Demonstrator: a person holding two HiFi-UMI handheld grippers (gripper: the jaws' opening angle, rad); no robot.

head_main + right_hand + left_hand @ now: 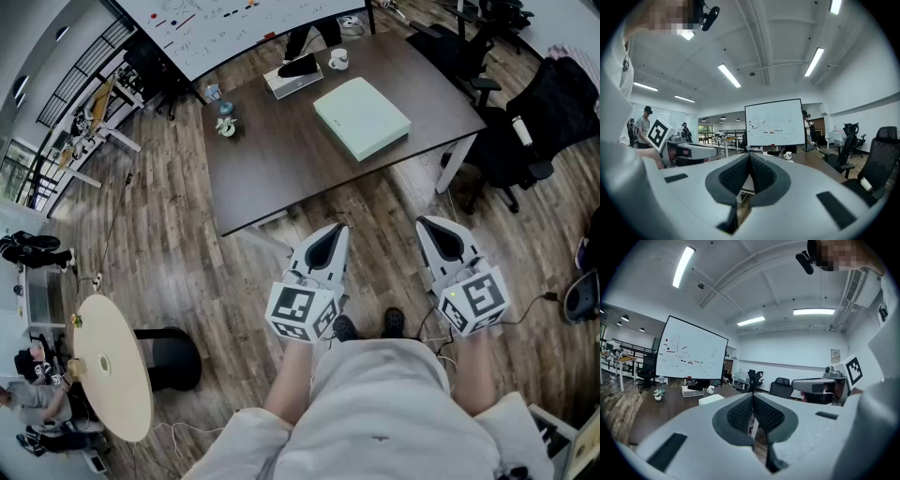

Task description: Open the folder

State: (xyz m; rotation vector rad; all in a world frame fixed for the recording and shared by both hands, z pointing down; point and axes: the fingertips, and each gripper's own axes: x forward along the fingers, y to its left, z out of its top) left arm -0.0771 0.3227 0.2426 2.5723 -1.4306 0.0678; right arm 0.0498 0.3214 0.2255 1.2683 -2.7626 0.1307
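On the dark table [272, 169], toward its right side, the pale green folder [361, 117] lies flat and closed, with a mug [338, 59] beyond it. You hold both grippers short of the table's near edge. The left gripper [335, 230] and right gripper [427, 223] each have their jaws pressed together on nothing, well apart from the folder.

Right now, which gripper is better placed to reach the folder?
Left, narrowly. Both the left gripper and right gripper are shut, empty and short of the table; the left lines up more directly with the pale green folder. Its opening edge can't be told.
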